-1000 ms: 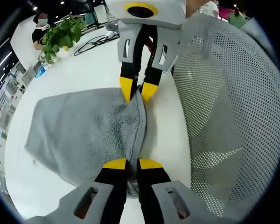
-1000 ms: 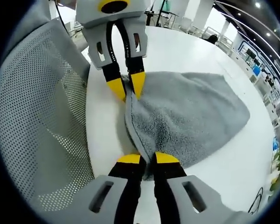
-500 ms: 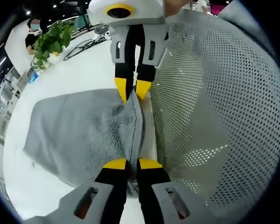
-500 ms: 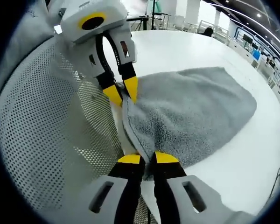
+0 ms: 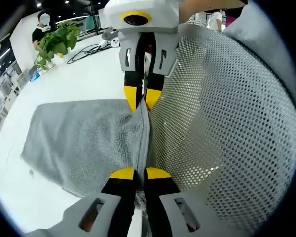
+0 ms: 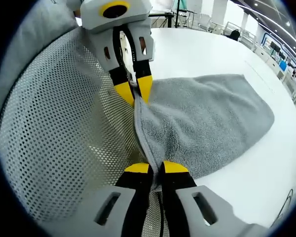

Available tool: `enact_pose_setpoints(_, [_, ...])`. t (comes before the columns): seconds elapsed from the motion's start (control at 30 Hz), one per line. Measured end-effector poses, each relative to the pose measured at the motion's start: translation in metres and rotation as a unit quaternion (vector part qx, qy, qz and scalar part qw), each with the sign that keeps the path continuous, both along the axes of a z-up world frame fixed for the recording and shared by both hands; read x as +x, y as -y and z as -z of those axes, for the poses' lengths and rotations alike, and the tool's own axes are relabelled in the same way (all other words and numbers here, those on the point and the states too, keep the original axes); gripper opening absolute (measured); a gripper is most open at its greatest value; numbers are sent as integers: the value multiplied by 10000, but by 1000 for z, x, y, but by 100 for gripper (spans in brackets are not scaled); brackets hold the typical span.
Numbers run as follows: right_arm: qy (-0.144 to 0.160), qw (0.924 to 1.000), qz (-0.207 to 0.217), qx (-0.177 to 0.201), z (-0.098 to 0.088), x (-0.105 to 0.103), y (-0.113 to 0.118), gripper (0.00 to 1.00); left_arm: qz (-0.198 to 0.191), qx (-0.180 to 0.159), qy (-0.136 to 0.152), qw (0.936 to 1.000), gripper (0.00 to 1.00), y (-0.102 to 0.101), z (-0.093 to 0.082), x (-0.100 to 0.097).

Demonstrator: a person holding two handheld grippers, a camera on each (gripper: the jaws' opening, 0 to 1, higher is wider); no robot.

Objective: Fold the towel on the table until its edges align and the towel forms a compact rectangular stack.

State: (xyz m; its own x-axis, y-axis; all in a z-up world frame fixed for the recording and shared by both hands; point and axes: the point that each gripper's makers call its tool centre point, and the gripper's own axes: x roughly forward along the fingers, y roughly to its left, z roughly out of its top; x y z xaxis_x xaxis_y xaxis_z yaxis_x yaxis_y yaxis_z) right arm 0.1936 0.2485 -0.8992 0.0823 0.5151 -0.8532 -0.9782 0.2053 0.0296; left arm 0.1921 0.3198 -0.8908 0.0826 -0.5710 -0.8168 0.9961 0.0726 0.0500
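An open-plan office or lab hall. A long white bench (image 5: 84, 74) runs on into the distance, with a potted green plant (image 5: 56, 42) and loose black cables (image 5: 91, 47) lying on it. A grey mesh office-chair back (image 5: 227, 128) stands at the bench's edge. Ceiling spotlights (image 6: 281, 37) shine in rows overhead, further rows of desks (image 6: 286, 61) recede along one side, and a person (image 5: 42, 27) sits at the far end beyond the plant.
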Motion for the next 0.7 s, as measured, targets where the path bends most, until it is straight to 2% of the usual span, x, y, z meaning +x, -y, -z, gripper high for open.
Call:
enact_pose_setpoints(0.1, [-157,9998,73,108,-11,-3,-1,5,-10,-93,-53,9999,5,-2,-12,-2])
enact_pose_setpoints(0.3, [-335,9975,420,468,-32,2,-4,5,-79,-247,80,9996,5,-6,-36,2])
enact_pose_setpoints(0.37, [-302,9961,561,604,-41,8,-4,5,-215,-380,253,9987,5,-7,-48,11])
enact_pose_setpoints(0.47, [-270,9939,720,789,-54,14,-5,5,-407,-569,285,9971,5,-9,-64,20])
enact_pose_setpoints(0.7, [-135,9911,877,991,-82,31,-6,5,-557,-744,485,9945,5,-9,-87,37])
